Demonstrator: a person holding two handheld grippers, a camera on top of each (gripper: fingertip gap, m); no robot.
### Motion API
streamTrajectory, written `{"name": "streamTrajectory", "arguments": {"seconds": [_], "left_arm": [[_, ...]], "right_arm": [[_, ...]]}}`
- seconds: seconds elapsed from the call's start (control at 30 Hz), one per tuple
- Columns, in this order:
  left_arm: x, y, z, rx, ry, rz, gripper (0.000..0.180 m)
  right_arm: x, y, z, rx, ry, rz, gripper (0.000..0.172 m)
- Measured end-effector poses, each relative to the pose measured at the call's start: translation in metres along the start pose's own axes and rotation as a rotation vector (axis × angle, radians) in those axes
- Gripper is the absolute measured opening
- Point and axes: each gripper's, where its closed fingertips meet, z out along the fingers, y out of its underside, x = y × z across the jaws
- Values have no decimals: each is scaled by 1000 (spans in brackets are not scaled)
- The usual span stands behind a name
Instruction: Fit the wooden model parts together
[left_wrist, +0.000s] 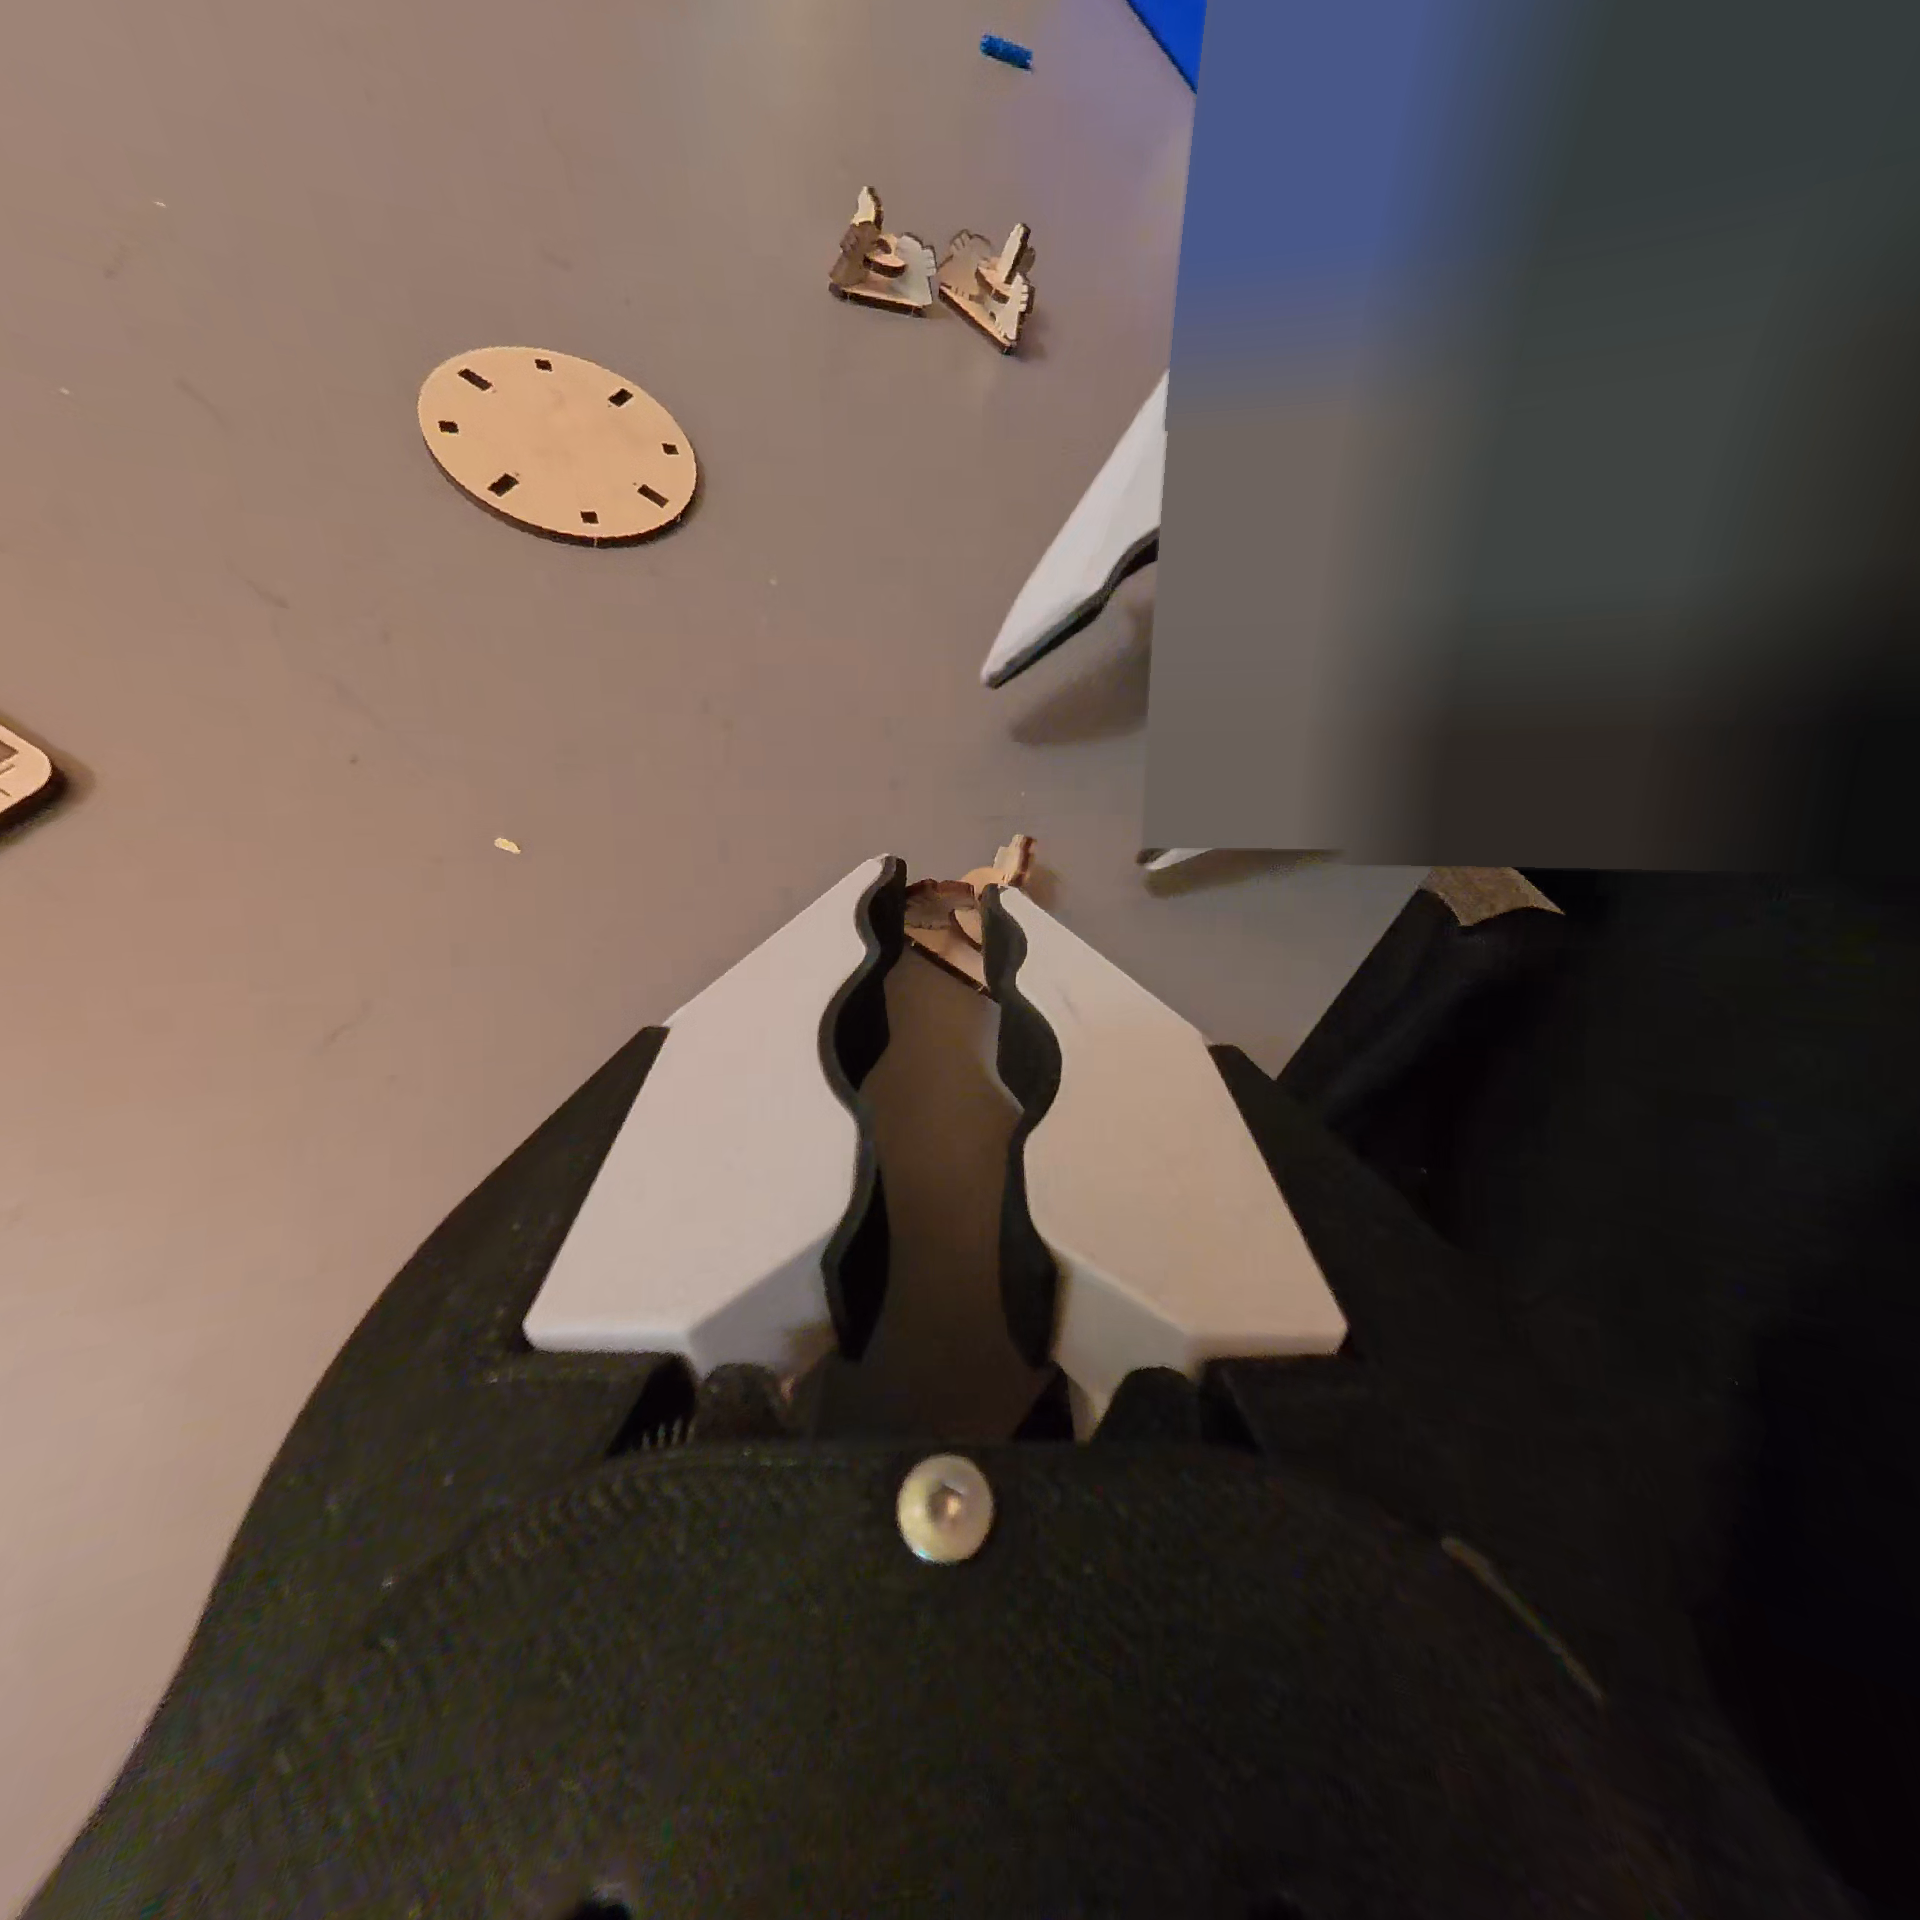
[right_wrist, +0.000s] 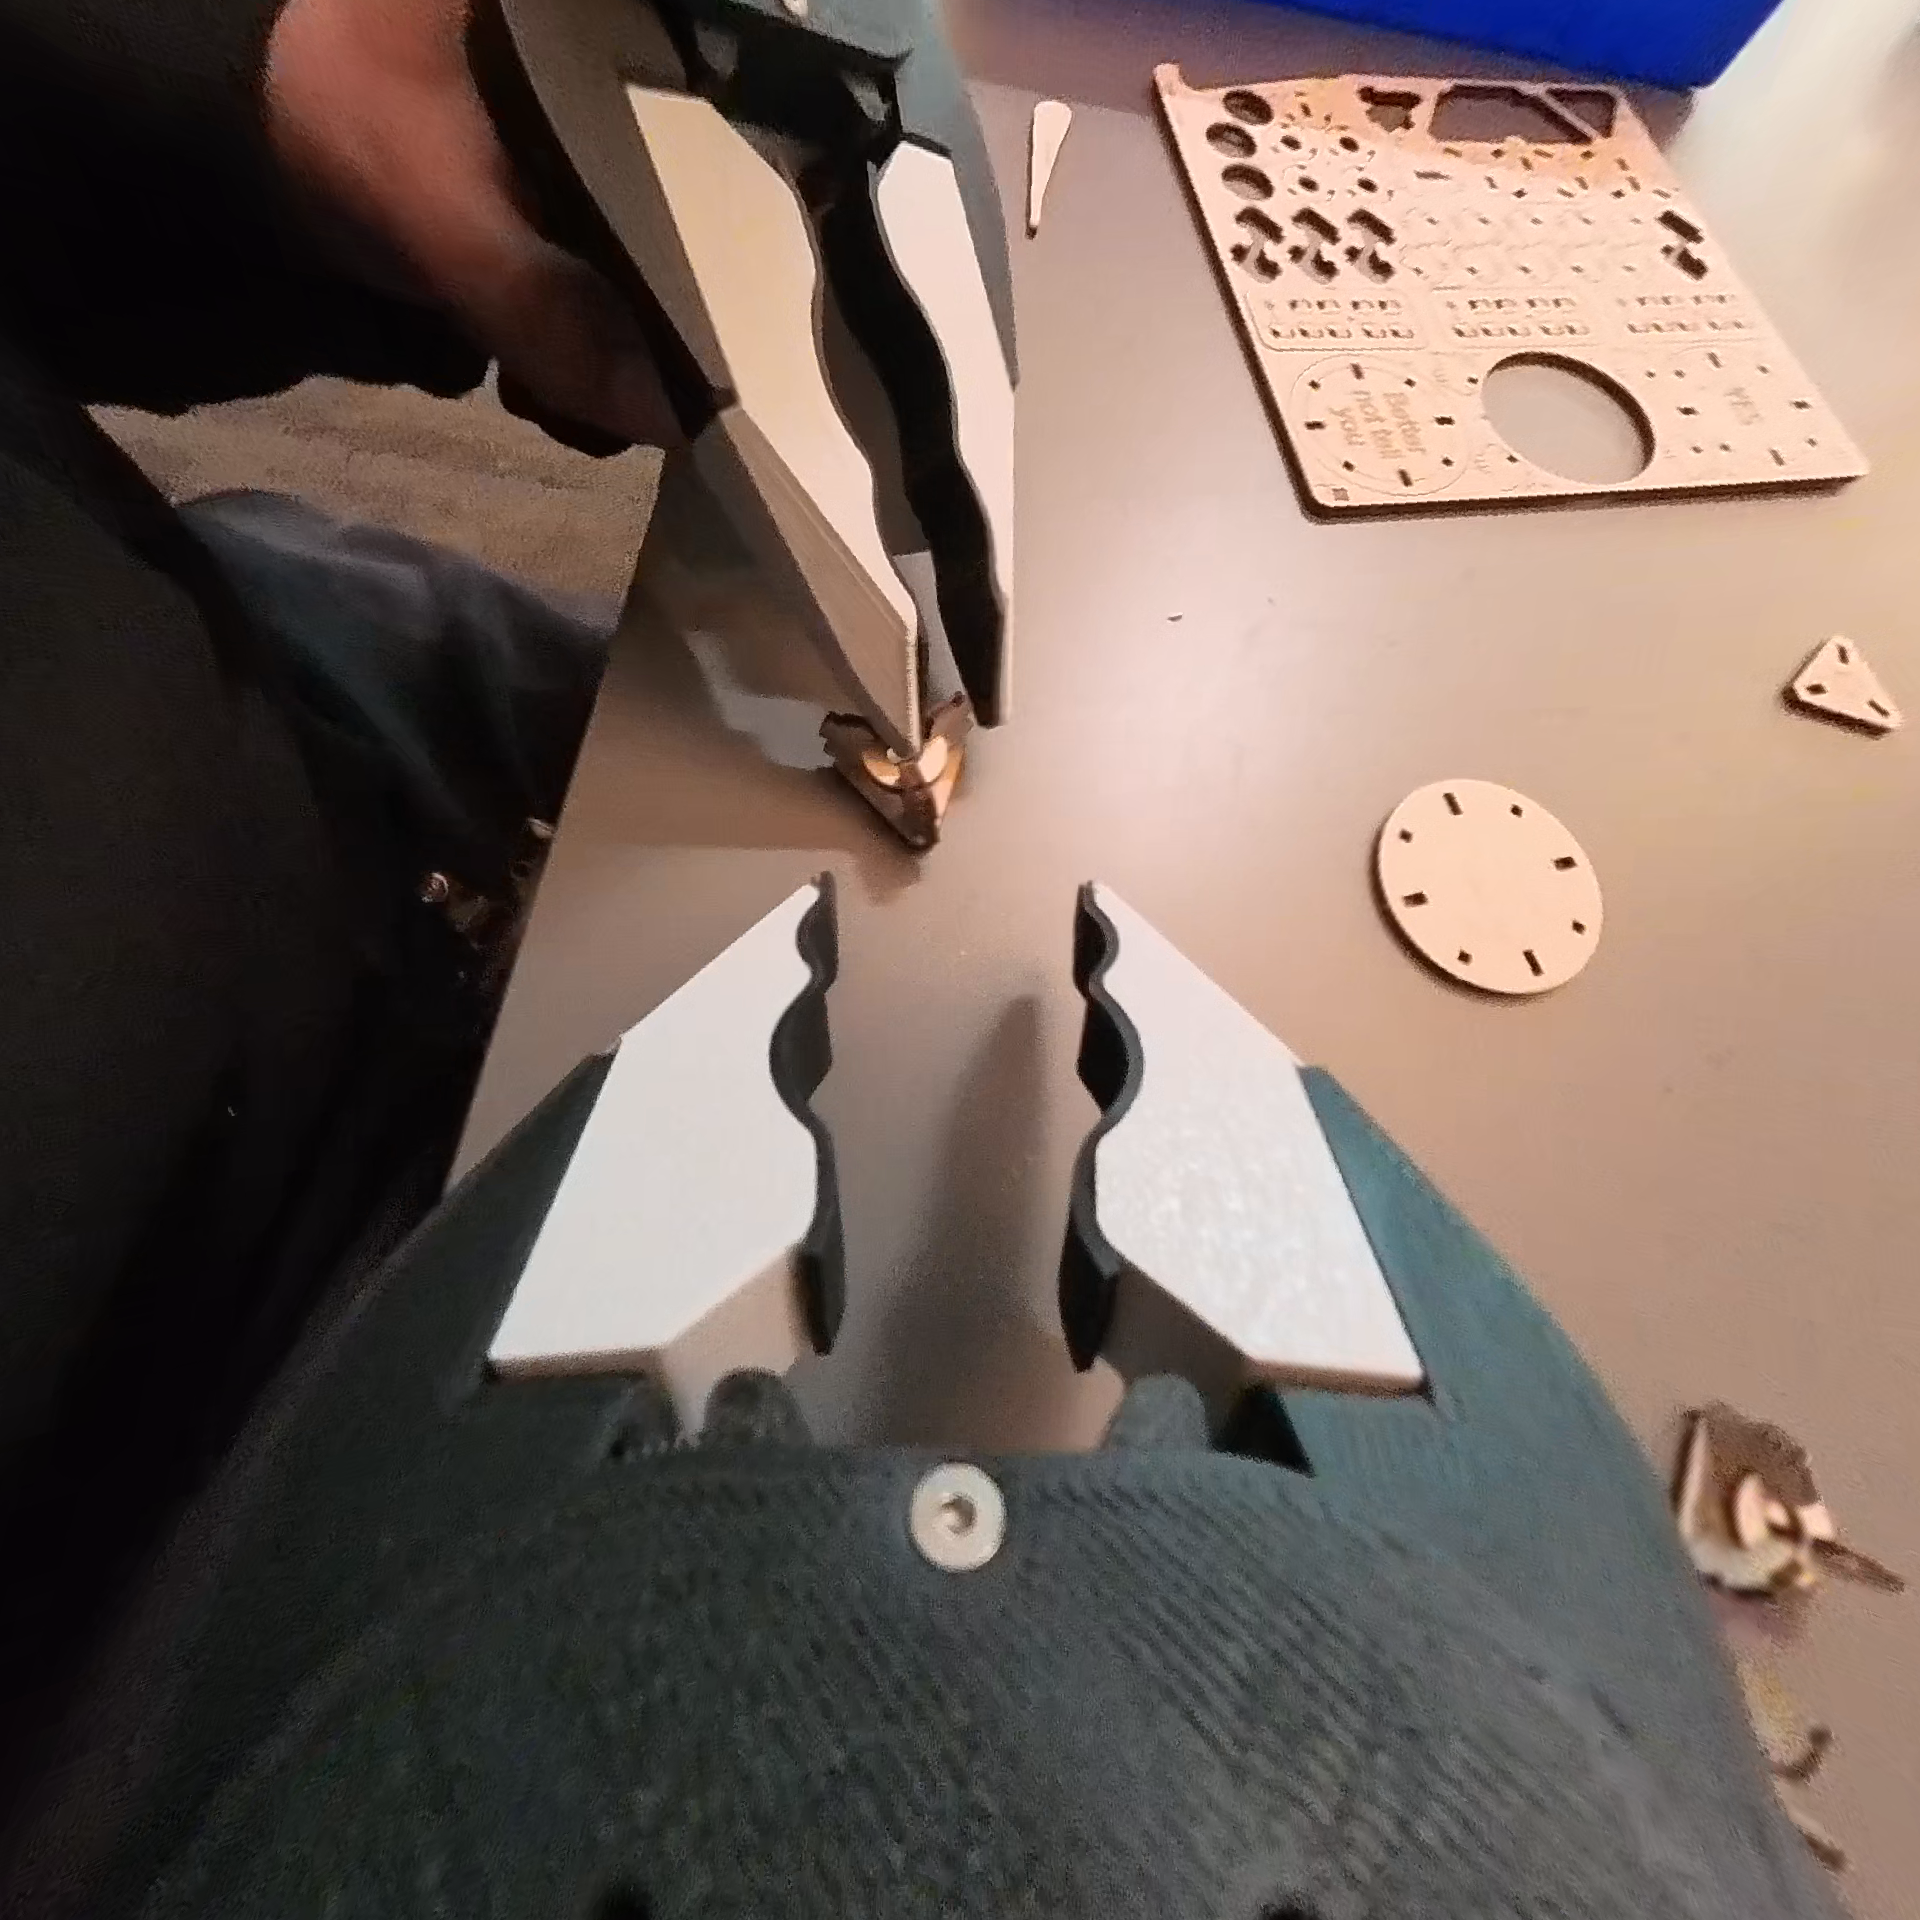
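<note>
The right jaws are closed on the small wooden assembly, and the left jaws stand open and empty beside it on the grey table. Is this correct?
No, the sides are swapped. The left gripper is the one closed on the small wooden assembly; the right gripper stands open and empty just short of it on the grey table. The right wrist view shows both.

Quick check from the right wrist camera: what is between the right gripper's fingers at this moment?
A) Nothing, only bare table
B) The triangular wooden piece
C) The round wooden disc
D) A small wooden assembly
A: the right gripper stands wide open over bare table; the round wooden disc lies off to its right, and the small wooden assembly is at the left gripper.
</note>
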Motion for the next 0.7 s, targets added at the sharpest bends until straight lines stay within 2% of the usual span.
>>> {"name": "streamTrajectory", "arguments": {"seconds": [0.43, 0.6, 0.7], "left_arm": [[26, 17, -6, -7, -11, -13, 13], [37, 24, -9, 24, -13, -18, 12], [45, 28, -8, 50, -2, -16, 13]], "right_arm": [[-39, -3, -10, 59, 87, 202, 49], [-56, 0, -21, 80, 130, 305, 45], [-74, -4, -24, 185, 113, 404, 43]]}}
